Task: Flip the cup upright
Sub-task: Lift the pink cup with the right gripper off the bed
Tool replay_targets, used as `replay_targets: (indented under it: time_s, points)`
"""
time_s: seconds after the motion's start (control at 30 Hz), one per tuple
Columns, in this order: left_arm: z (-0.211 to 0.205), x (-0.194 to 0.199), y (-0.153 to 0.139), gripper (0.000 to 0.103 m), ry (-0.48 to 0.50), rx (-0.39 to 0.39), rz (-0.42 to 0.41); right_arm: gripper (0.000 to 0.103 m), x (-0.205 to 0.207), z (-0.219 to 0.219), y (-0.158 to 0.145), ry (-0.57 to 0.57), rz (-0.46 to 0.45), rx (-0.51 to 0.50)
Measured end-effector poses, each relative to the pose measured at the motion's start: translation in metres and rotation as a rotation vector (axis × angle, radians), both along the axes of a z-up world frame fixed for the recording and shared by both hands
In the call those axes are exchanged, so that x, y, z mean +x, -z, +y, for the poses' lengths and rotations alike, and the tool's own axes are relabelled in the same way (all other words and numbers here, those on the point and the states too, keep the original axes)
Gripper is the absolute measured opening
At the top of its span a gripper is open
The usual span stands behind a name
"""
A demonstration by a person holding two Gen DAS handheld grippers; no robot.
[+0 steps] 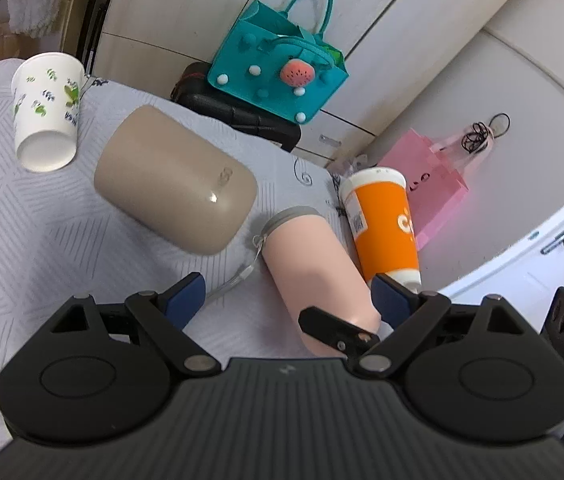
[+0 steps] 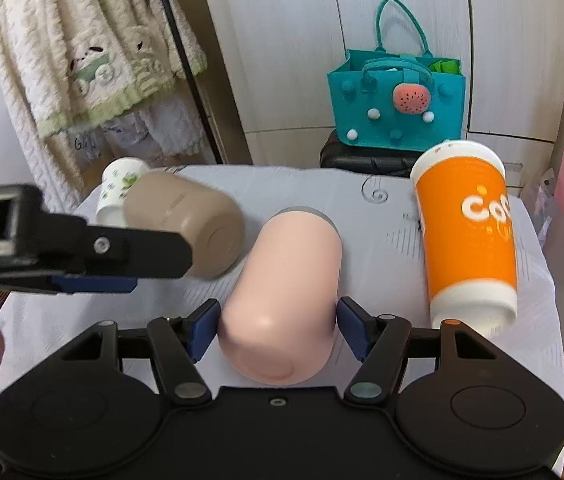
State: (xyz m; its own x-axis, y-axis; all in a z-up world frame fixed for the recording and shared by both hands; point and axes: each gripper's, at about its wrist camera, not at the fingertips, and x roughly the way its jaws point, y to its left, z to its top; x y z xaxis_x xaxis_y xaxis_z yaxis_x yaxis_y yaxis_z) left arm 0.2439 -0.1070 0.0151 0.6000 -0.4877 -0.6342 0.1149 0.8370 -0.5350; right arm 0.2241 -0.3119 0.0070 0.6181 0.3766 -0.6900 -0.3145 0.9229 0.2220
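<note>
A pink cup [image 2: 282, 300] with a grey rim lies on its side on the white cloth, base toward me. My right gripper [image 2: 276, 326] is open, one blue pad on each side of the cup's base end, with small gaps. In the left wrist view the pink cup [image 1: 313, 264] lies between the pads of my left gripper [image 1: 287, 300], which is open and above it. A black finger of the right gripper [image 1: 333, 328] crosses the cup. The left gripper shows at the left of the right wrist view [image 2: 94, 268].
A tan cup [image 1: 174, 176] and a white leaf-print paper cup [image 1: 46, 112] lie on their sides to the left. An orange cup [image 2: 467, 232] lies to the right near the table edge. A teal bag [image 2: 397, 100] on a black case stands behind. A pink bag [image 1: 425, 184] is beside it.
</note>
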Motion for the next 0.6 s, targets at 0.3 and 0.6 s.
replay_targets:
  time_s: [0.3,0.6]
  points:
    - [0.011,-0.032,-0.001,0.090,0.060,0.016,0.041,0.070,-0.044,0.015,-0.004,-0.033,0.060,0.070]
    - [0.036,-0.061,0.003,0.090,0.103,-0.015,0.078,0.070,-0.066,0.053,0.005,-0.107,0.093,0.080]
